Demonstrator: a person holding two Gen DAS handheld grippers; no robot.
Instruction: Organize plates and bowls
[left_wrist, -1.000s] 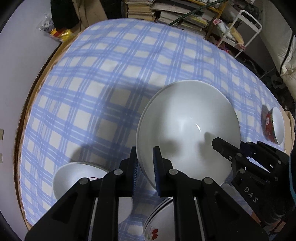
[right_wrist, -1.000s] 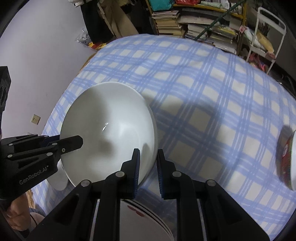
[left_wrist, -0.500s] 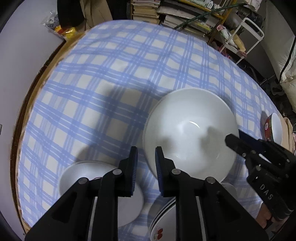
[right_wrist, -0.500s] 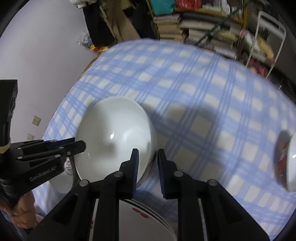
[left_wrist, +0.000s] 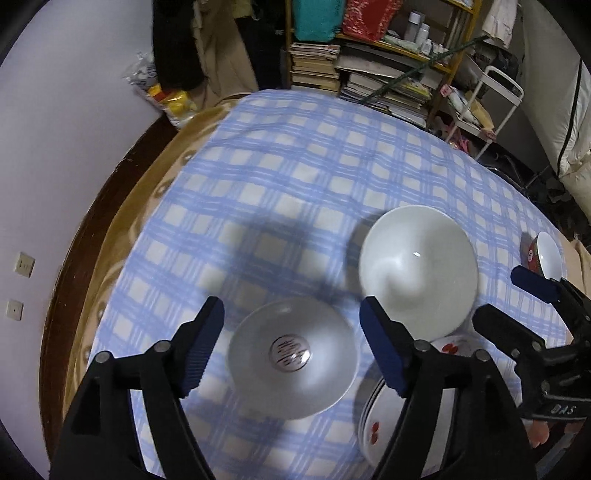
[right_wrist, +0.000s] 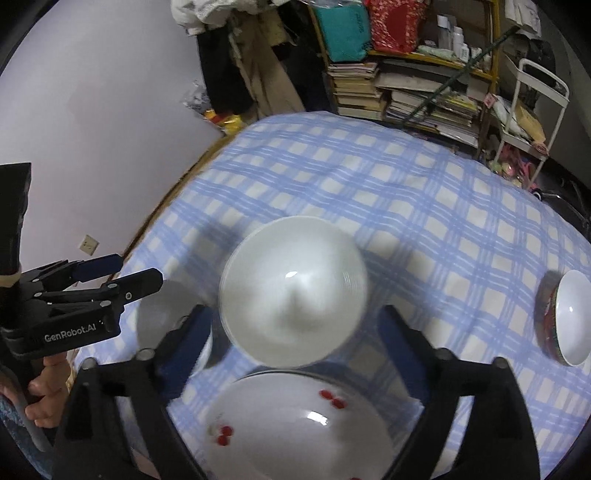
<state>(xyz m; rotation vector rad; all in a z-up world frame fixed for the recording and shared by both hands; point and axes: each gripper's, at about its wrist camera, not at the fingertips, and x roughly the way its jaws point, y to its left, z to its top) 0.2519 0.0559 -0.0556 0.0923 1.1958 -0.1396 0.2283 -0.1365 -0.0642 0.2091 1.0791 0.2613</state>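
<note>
A large white bowl (left_wrist: 417, 266) (right_wrist: 295, 291) stands on the blue checked tablecloth (left_wrist: 295, 177), free of both grippers. My left gripper (left_wrist: 291, 317) hangs above a smaller white bowl (left_wrist: 291, 354) with a dark seal mark; its jaws are opening and hold nothing. My right gripper (right_wrist: 293, 321) hovers above the near rim of the large bowl, jaws opening wide and empty. A stack of plates with red cherries (right_wrist: 295, 424) (left_wrist: 373, 424) lies nearest me. Each view shows the other gripper: right gripper (left_wrist: 498, 299), left gripper (right_wrist: 136, 269).
A red-sided bowl (right_wrist: 569, 317) (left_wrist: 546, 254) sits near the right table edge. The brown table edge (left_wrist: 110, 229) and a wall run along the left. Book shelves (right_wrist: 424, 96) and a white cart (right_wrist: 532, 110) stand behind. A hand (right_wrist: 44, 387) holds the left gripper.
Both grippers were shut on opposite rims of the large white bowl; both have let go, opened wide and risen. The bowl now rests on the cloth.
</note>
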